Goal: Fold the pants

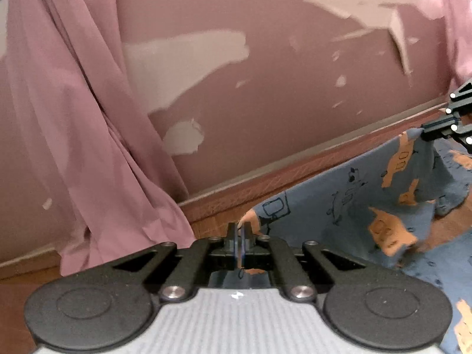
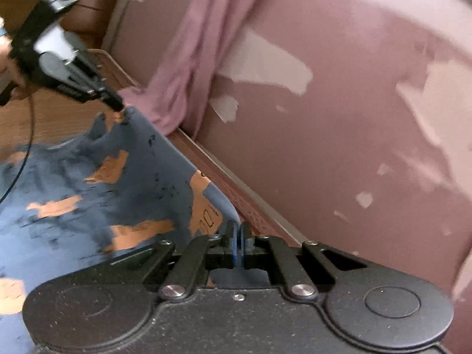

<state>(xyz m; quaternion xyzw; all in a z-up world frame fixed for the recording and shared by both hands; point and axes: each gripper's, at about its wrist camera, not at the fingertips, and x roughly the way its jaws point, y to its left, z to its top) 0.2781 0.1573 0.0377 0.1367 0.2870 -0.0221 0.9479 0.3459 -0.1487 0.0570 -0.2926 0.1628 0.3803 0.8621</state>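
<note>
Left gripper (image 1: 242,230): its two black fingers are pressed together on a blue edge of the pants (image 1: 348,194); cloth shows in the slot behind them.
Right gripper (image 2: 238,230): its fingers are clenched on another edge of the same pants (image 2: 88,194), with blue cloth caught between the blue pads.
Pants: one pair, blue with orange patches and small black line drawings; the gripped edge is lifted and stretched between the two grippers, while the rest sags onto the wooden surface (image 1: 215,215) near the wall (image 1: 295,103).
Left wrist view only: the right gripper (image 1: 427,131) enters at the right border as a black linkage with white dots, biting a raised corner of the cloth; a wide stretch of curtain (image 1: 88,147) fills the left side.
Right wrist view only: the whole left gripper (image 2: 119,106) is seen from outside, black and grey, pinching the far corner; part of a hand (image 2: 13,70) holds it; one thin black cable (image 2: 25,159) curves over the cloth.
Both views: the pink wall (image 2: 339,147) with pale patches of flaked paint, and the pink curtain (image 2: 188,67) hanging down to the surface.
Count: two grippers, one pair of pants, one curtain, one cable, one hand in part.
Sharpness: the right wrist view is blurred, so the print detail is unclear there.
</note>
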